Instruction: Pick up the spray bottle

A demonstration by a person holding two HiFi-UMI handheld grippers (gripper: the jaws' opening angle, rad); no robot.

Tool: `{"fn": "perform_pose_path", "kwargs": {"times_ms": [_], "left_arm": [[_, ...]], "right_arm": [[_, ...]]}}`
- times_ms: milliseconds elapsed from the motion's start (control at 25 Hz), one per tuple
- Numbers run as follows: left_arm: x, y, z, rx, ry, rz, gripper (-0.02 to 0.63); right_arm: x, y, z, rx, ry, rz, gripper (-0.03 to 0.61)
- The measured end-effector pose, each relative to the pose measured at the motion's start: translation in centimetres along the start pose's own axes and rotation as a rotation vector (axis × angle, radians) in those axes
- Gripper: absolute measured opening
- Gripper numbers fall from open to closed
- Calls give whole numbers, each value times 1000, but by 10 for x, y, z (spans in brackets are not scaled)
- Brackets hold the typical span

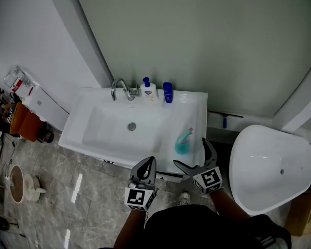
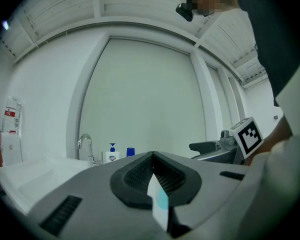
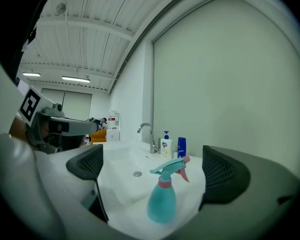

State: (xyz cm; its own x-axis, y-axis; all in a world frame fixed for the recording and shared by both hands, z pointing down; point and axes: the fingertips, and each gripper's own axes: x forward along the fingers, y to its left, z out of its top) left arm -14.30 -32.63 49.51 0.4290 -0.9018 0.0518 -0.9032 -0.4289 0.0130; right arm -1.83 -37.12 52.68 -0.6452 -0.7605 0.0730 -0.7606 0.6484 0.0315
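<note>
A teal spray bottle [image 1: 183, 143] with a pink nozzle stands upright on the right ledge of the white sink [image 1: 109, 126]. In the right gripper view the spray bottle [image 3: 163, 198] stands between the two spread jaws, apart from both. My right gripper [image 1: 194, 157] is open just in front of the bottle, at the sink's front edge. My left gripper [image 1: 147, 167] hangs left of it, shut with nothing held; its closed pads [image 2: 152, 176] fill the left gripper view.
A chrome tap [image 1: 120, 88], a white soap pump bottle [image 1: 147, 90] and a blue bottle [image 1: 168, 92] line the sink's back edge. A white toilet [image 1: 272, 167] stands at the right. An orange seat [image 1: 25, 121] and a water dispenser [image 1: 28, 92] are at the left.
</note>
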Motion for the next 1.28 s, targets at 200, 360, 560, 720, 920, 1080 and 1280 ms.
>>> {"fn": "perform_pose_path", "kwargs": {"times_ms": [200, 360, 560, 720, 920, 1080, 1280], "left_arm": [[15, 7, -3, -12, 3, 32, -3], [20, 16, -9, -27, 23, 33, -3], [30, 30, -9, -14, 34, 0, -3], [35, 43, -10, -10, 40, -7, -3], [33, 48, -16, -16, 51, -18, -3], [33, 52, -19, -18, 59, -22, -3], [33, 57, -16, -12, 51, -19, -3]], "right_arm": [[7, -8, -17, 4, 39, 27, 591], [17, -10, -29, 39, 70, 20, 591], [32, -13, -51, 62, 136, -8, 591], [39, -14, -79, 67, 220, 0, 589], [46, -16, -100, 64, 291, 18, 583], [55, -19, -108, 61, 317, 24, 515], [66, -21, -112, 38, 333, 27, 418]]}}
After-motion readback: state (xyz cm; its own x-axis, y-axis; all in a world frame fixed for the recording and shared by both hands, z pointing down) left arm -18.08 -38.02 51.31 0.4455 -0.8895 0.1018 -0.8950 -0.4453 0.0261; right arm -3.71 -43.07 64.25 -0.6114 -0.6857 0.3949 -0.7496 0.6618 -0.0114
